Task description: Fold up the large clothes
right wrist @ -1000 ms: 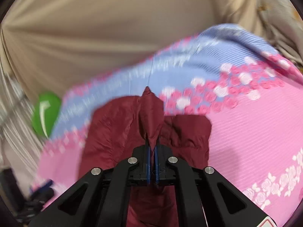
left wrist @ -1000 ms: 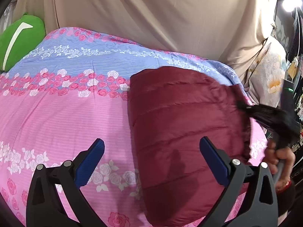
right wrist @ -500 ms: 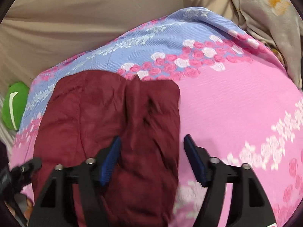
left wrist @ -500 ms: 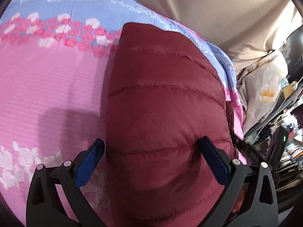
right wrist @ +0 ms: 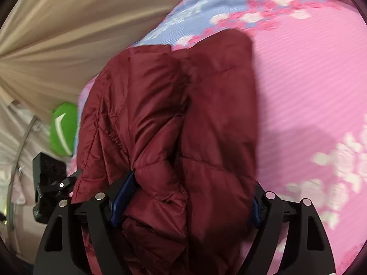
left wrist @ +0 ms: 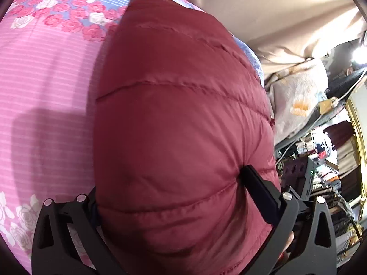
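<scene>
Item: dark red quilted puffer jacket [left wrist: 183,137], folded into a thick bundle, lying on the pink and blue rose-printed bedspread [left wrist: 45,80] near its right edge.

Risk, as I judge it: the padding is slippery and springy. If I squeeze only the top layer, the inner folds may slide out and the bundle may open. The loose wrinkled flap [right wrist: 149,137] on the right-wrist side looks most likely to spill. The jacket also sits close to the bed edge, beside the cluttered shelves [left wrist: 321,171], so a careless push could tip it off.

Pose, my left gripper [left wrist: 172,197]: jaws spread wide, straddling the bundle's near end, pressed into the padding on both sides, not clenched.

Pose, my right gripper [right wrist: 183,197]: jaws also wide apart, one blue-padded finger [right wrist: 123,194] tucked into a fold, the other against the bundle's far flank. Both of my tools aim along the jacket from opposite ends.

Also present: beige curtain [right wrist: 68,34]; green cushion [right wrist: 63,128].
</scene>
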Tool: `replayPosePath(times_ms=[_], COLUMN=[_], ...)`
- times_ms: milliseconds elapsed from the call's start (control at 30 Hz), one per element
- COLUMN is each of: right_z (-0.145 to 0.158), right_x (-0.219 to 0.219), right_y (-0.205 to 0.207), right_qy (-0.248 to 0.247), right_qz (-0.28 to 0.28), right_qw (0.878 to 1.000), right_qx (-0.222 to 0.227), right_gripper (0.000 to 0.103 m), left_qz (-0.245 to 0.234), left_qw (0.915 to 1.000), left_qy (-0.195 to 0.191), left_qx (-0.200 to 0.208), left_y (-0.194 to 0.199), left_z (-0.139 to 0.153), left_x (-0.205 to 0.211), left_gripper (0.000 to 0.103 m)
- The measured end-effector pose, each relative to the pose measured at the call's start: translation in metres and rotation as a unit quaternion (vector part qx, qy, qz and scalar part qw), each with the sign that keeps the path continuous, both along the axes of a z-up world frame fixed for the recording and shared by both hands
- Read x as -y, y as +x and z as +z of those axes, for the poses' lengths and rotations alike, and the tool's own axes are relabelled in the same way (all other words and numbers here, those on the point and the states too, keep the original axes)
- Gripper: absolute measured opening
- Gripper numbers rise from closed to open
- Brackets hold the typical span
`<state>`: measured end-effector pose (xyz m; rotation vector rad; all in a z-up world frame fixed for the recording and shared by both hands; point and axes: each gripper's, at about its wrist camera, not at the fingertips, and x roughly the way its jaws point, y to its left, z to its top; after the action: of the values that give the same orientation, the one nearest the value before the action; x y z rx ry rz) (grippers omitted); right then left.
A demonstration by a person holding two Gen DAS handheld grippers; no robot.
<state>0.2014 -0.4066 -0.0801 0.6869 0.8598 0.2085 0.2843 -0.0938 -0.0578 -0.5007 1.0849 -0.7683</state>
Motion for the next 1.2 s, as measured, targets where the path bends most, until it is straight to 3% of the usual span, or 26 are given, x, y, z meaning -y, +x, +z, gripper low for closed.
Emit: replayPosePath(times_ms=[33,67,167,200,267,467,567,667,800,933,1067,1200], right_z=[0.000,-0.001,0.011,0.017,0.037,0.114,0.155,0.195,0.230,0.245,0.242,0.219], right_x=[-0.002,-0.003,-0.012,-0.015,-0.025,-0.055,-0.077,-0.107,-0.151,-0.188,-0.217,-0.236], right_y=[0.003,0.006,0.001,-0.004,-0.021,-0.065,-0.073,-0.069,-0.046,-0.011,0.026,0.066], right_qy=[0.007,0.020,0.005,0.000,-0.007,-0.041,-0.059,-0.069,-0.077,-0.079,-0.084,-0.084], right_qz=[0.007,0.015,0.014,0.013,0.011,-0.004,0.003,0.022,0.050,0.069,0.083,0.094], right_qw=[1.000,1.000,1.000,1.000,0.999,0.989,0.980,0.968,0.956,0.952,0.953,0.962], right_qx=[0.000,0.000,0.013,0.018,0.041,0.143,0.192,0.241,0.278,0.287,0.279,0.241], right_gripper=[0.072,0.061,0.035,0.030,0.027,0.027,0.027,0.028,0.029,0.029,0.029,0.030], left_qz=[-0.003,-0.006,-0.022,-0.030,-0.048,-0.078,-0.069,-0.051,-0.017,0.014,0.037,0.057], left_qw=[1.0000,0.9998,0.9981,0.9970,0.9944,0.9767,0.9603,0.9469,0.9354,0.9314,0.9346,0.9469], left_qy=[-0.001,0.002,0.009,0.006,-0.004,-0.038,-0.053,-0.061,-0.051,-0.044,-0.048,-0.038], left_qx=[0.005,0.016,0.057,0.072,0.094,0.197,0.265,0.312,0.349,0.361,0.351,0.314], left_y=[-0.001,-0.004,-0.015,-0.019,-0.026,-0.058,-0.075,-0.082,-0.077,-0.062,-0.040,-0.003], left_z=[0.002,0.006,0.025,0.033,0.048,0.118,0.164,0.197,0.223,0.228,0.218,0.187], left_x=[0.000,0.001,0.001,0.000,-0.003,-0.029,-0.063,-0.103,-0.145,-0.181,-0.210,-0.240], left_gripper=[0.095,0.090,0.067,0.058,0.051,0.048,0.048,0.049,0.050,0.050,0.050,0.051])
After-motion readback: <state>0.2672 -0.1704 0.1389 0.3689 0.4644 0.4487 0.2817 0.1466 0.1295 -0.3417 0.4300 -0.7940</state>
